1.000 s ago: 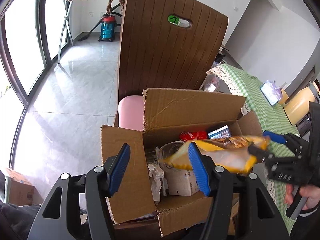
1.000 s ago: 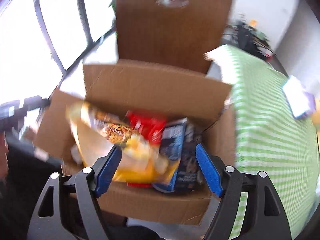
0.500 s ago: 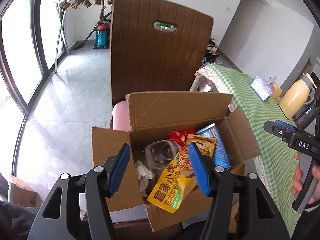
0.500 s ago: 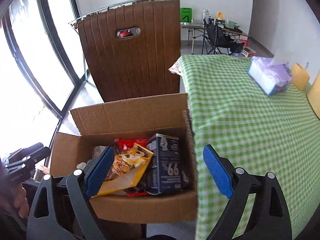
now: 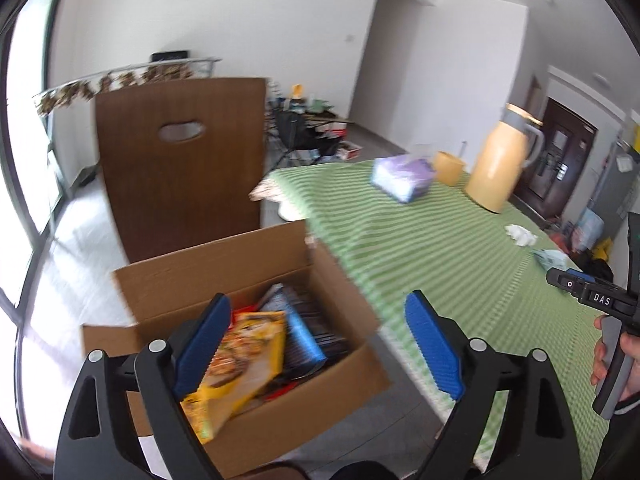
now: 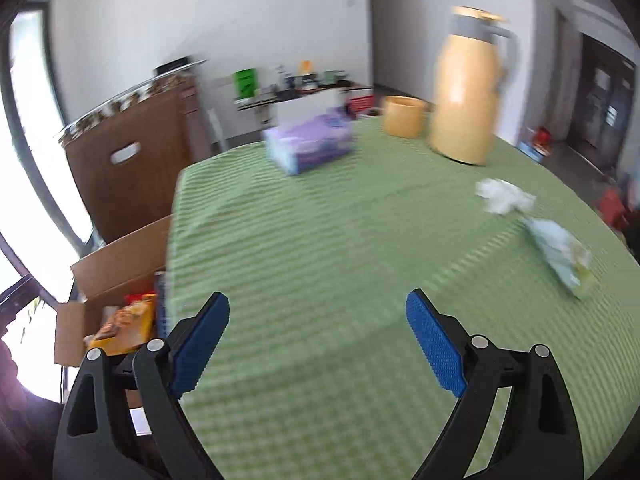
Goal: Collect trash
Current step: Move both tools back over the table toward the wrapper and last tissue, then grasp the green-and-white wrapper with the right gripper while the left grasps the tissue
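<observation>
An open cardboard box [image 5: 296, 412] stands beside the table and holds a yellow snack bag [image 5: 244, 356], a blue packet [image 5: 300, 340] and other trash. My left gripper [image 5: 317, 297] hovers over the box's right side. Its jaws are opening and nothing is between them. My right gripper [image 6: 317, 295] is open and empty over the green checked tablecloth [image 6: 340, 240]. It also shows in the left wrist view as the right gripper [image 5: 576, 284] in a hand. A crumpled white tissue [image 6: 504, 198] and a pale blue wrapper [image 6: 560, 252] lie ahead to the right.
A purple tissue pack [image 6: 310, 144], a yellow cup [image 6: 404, 116] and a tall yellow jug [image 6: 468, 92] stand at the table's far side. A brown chair back [image 5: 180, 160] rises behind the box. The box's flap [image 6: 120, 248] touches the table's left edge.
The yellow bag, held over the box a second ago, now lies inside it. Both grippers have swung right, from the box toward the table. The left jaws have widened.
</observation>
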A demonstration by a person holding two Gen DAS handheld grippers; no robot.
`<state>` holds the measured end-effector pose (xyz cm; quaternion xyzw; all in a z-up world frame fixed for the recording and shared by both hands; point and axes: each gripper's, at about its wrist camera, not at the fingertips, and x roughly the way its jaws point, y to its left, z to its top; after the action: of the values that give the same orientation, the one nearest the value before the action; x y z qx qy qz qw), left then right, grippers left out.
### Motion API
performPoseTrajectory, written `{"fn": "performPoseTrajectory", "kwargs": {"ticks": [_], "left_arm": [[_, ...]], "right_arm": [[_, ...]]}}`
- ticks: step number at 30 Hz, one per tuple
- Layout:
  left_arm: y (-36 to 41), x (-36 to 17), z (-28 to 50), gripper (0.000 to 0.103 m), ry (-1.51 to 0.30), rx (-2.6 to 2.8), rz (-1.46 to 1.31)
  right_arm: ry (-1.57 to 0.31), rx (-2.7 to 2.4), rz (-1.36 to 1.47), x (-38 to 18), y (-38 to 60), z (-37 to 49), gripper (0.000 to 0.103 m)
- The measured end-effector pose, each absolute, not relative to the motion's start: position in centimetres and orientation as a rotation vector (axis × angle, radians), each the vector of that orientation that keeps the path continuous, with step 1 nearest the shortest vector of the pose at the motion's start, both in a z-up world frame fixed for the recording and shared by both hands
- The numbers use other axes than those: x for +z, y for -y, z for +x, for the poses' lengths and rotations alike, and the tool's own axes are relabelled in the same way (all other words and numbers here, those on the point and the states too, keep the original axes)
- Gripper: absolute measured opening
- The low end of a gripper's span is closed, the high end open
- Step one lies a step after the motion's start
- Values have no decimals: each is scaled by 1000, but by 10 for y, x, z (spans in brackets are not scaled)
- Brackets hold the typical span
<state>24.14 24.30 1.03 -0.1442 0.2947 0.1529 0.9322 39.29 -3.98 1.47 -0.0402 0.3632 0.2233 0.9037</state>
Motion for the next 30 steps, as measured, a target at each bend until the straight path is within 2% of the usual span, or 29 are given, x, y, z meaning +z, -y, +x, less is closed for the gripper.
{"fn": "performPoseTrajectory", "kwargs": {"ticks": [9, 18, 19, 20, 21, 22, 24, 26, 30], "left_arm": [[-117, 25, 337, 89, -615, 78, -165], [-34, 21, 453, 95, -662, -77, -50], [-26, 19, 471, 95, -671, -89, -29], [-19, 17, 488, 95, -671, -102, -16], [-14, 17, 504, 95, -670, -114, -3], [-9, 16, 519, 95, -666, -119, 2], [3, 15, 549, 95, -664, -129, 9], [20, 9, 589, 95, -698, -136, 13], [61, -12, 663, 95, -811, -202, -22]], "right_arm": [[-698, 167, -47, 4, 205, 416, 87], [-737, 158, -188, -31, 207, 518, 87], [-743, 157, -226, -38, 200, 530, 84], [-750, 149, -255, -44, 195, 539, 73], [-770, 158, -282, -51, 190, 550, 58], [-790, 167, -286, -57, 189, 559, 49], [-835, 198, -226, -67, 199, 571, 9], [-813, 226, -115, -65, 218, 571, 3], [-746, 202, 38, -46, 255, 569, 2]]}}
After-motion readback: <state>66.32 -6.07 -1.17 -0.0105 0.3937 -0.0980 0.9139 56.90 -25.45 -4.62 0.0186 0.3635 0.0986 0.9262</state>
